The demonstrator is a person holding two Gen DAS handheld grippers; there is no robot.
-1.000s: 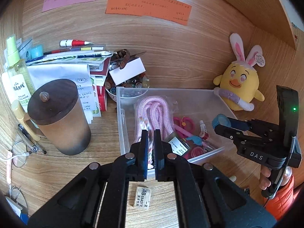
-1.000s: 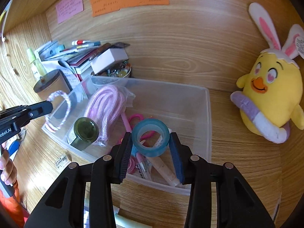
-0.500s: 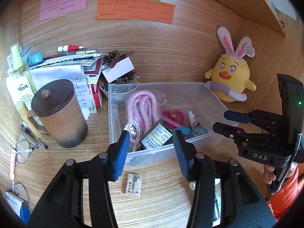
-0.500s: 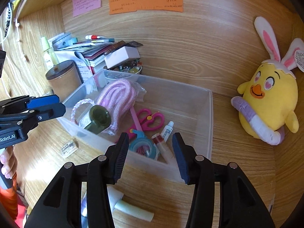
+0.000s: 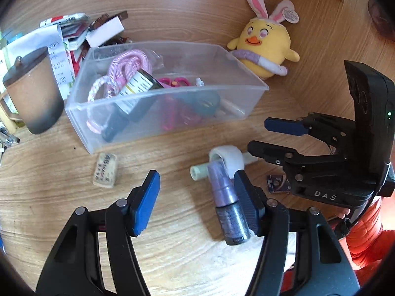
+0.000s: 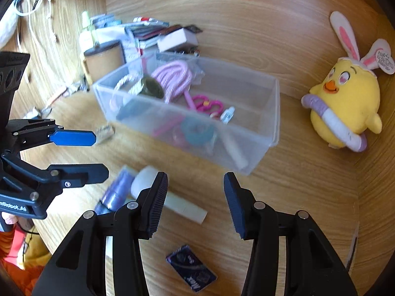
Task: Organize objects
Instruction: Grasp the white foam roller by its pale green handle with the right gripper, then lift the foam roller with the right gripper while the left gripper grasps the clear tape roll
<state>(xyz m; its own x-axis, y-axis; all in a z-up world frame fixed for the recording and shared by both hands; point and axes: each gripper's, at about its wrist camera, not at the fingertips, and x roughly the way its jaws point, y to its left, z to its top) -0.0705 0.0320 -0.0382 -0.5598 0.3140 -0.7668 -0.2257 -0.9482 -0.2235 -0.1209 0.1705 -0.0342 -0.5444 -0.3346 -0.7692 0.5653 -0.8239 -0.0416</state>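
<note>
Now both empty w/ jaws spread wide, left gripper (image 5: pixel 197 197) over purple bottle (image 5: pixel 227 204), right gripper (image 6: pixel 195 202) nearby, probably lining up picks for clear bin (image 5: pixel 246 98).

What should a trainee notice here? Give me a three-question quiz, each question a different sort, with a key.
1. True or false: the left tool and the right tool are both open and hold nothing.
2. Which item lies on the desk outside the clear bin? A) pink scissors B) eraser C) pink rope
3. Name the toy that stands beside the bin, near the wooden wall.

Key: 1 true. 2 B. 3 the plush chick.
</note>
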